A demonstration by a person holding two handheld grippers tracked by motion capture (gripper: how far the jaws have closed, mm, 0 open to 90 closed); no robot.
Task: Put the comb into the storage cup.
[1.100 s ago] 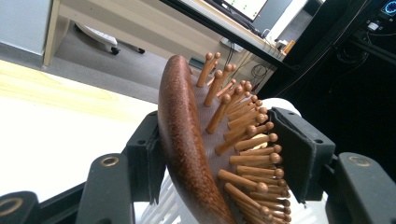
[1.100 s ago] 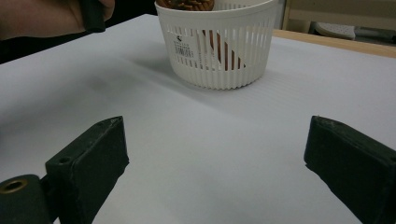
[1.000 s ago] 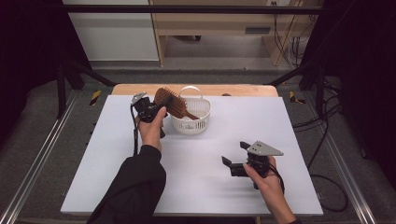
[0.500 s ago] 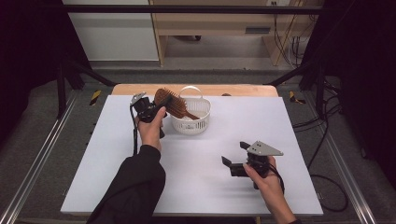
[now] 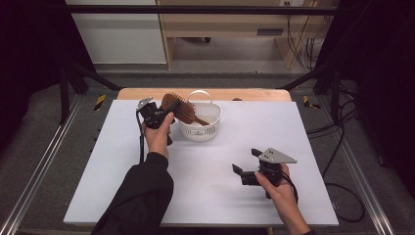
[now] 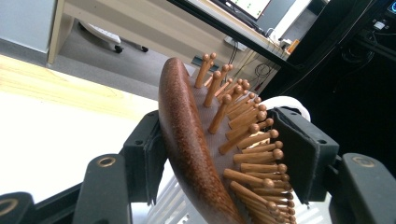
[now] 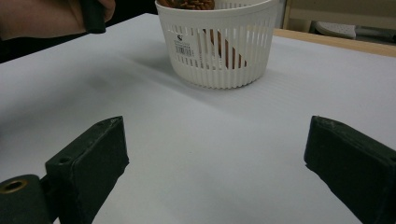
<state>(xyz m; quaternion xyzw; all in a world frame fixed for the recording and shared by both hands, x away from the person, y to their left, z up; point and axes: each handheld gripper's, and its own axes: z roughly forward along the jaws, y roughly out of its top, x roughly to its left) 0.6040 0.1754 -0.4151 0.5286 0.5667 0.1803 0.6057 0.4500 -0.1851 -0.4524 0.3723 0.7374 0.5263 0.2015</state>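
Observation:
A brown wooden hairbrush (image 5: 178, 106) leans over the rim of a white slatted basket (image 5: 208, 129), handle end down inside it. My left gripper (image 5: 165, 107) is shut on the brush head just left of the basket. In the left gripper view one pad lies against the brush's (image 6: 187, 140) smooth back and the other against its wooden pin tips. My right gripper (image 5: 247, 161) rests near the front right of the table, open, with bare table between its jaws (image 7: 215, 158). From there the basket (image 7: 252, 65) stands ahead, the brush handle (image 7: 229, 49) visible through its slats.
The white table top (image 5: 210, 196) sits on a wooden board (image 5: 254, 94) that shows along the far edge. Metal frame rails (image 5: 44, 166) run along both sides. Cables (image 5: 342, 147) hang off the right side. A wooden cabinet (image 5: 230, 29) stands beyond the table.

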